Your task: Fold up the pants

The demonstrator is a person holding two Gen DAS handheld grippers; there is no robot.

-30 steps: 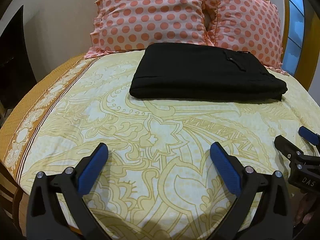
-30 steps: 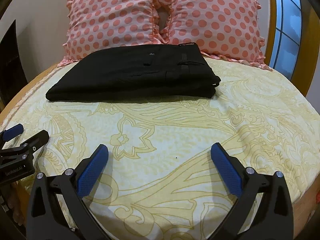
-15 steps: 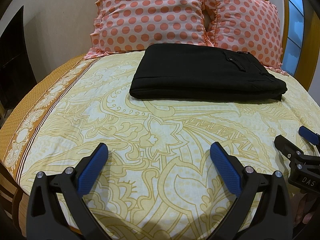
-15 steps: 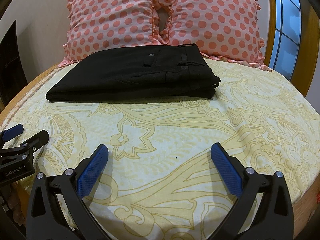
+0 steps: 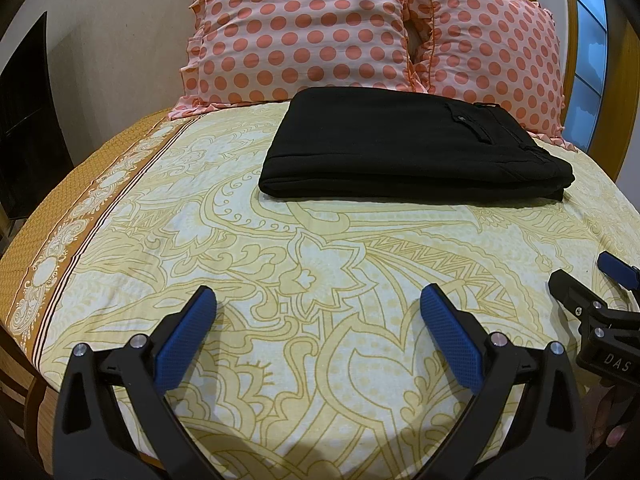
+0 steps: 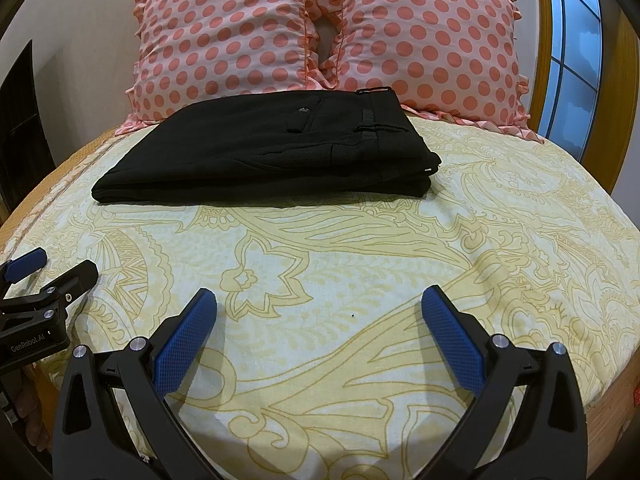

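Black pants [image 5: 408, 148] lie folded into a flat rectangle on the far part of the bed, just in front of the pillows; they also show in the right wrist view [image 6: 272, 152], waistband to the right. My left gripper [image 5: 318, 304] is open and empty over the near part of the sheet, well short of the pants. My right gripper [image 6: 318, 304] is open and empty, likewise near the front. Each gripper shows at the other view's edge: the right gripper [image 5: 592, 284] and the left gripper [image 6: 52, 268].
Two pink polka-dot pillows [image 5: 312, 28] [image 6: 432, 36] lean at the head of the bed. The yellow patterned sheet [image 5: 320, 248] covers the bed. A window with a wooden frame [image 6: 572, 60] is at right. A dark object [image 5: 24, 128] stands at left.
Both views have shifted very slightly. The pants and both grippers stay as they were, both open.
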